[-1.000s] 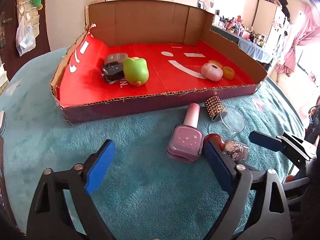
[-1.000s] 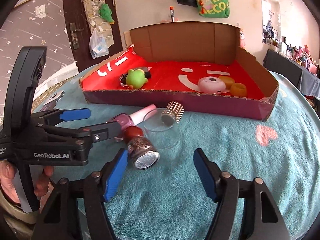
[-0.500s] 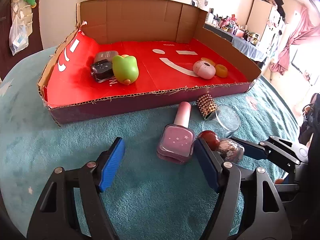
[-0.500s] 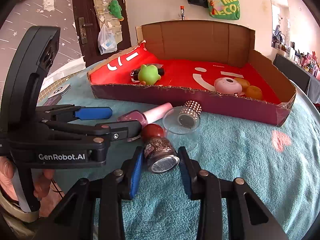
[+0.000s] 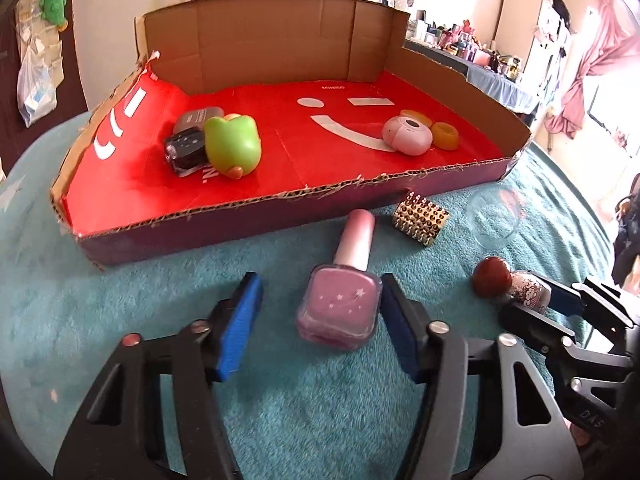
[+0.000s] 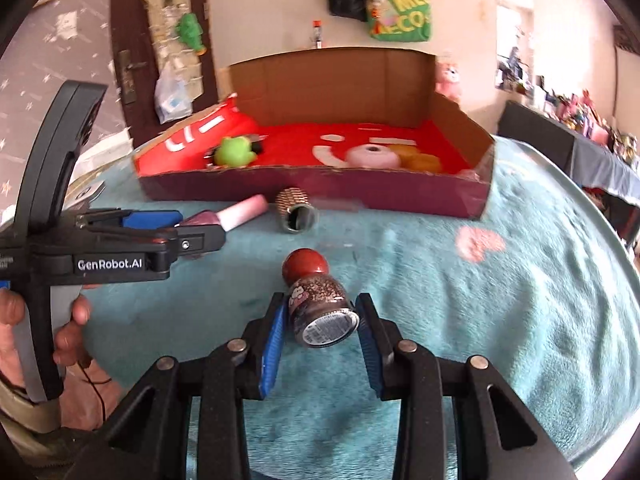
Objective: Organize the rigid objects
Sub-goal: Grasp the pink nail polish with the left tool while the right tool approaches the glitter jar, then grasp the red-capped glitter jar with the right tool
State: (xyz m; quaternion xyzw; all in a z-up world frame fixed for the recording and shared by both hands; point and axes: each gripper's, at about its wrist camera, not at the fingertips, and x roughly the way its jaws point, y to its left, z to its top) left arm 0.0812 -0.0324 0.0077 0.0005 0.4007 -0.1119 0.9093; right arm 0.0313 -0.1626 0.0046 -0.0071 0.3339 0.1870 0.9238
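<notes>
A pink nail polish bottle [image 5: 340, 304] lies on the teal cloth between the fingers of my left gripper [image 5: 320, 320], which is open; its right pad touches the bottle, its left pad stands apart. My right gripper [image 6: 320, 336] is shut on a glitter bottle with a red round cap [image 6: 318, 304], also seen in the left wrist view [image 5: 516, 286]. The red-lined cardboard box [image 5: 248, 216] stands just beyond.
In the box lie a green frog toy [image 5: 232, 144], dark cases [image 5: 186, 148], a pink round thing [image 5: 406, 136] and orange rings [image 5: 446, 136]. A gold studded cylinder [image 5: 420, 220] and a clear glass lid [image 5: 494, 220] lie before the box.
My left gripper has moved right and forward around the pink bottle and narrowed. My right gripper has closed on the glitter bottle and drawn it away from the pink one.
</notes>
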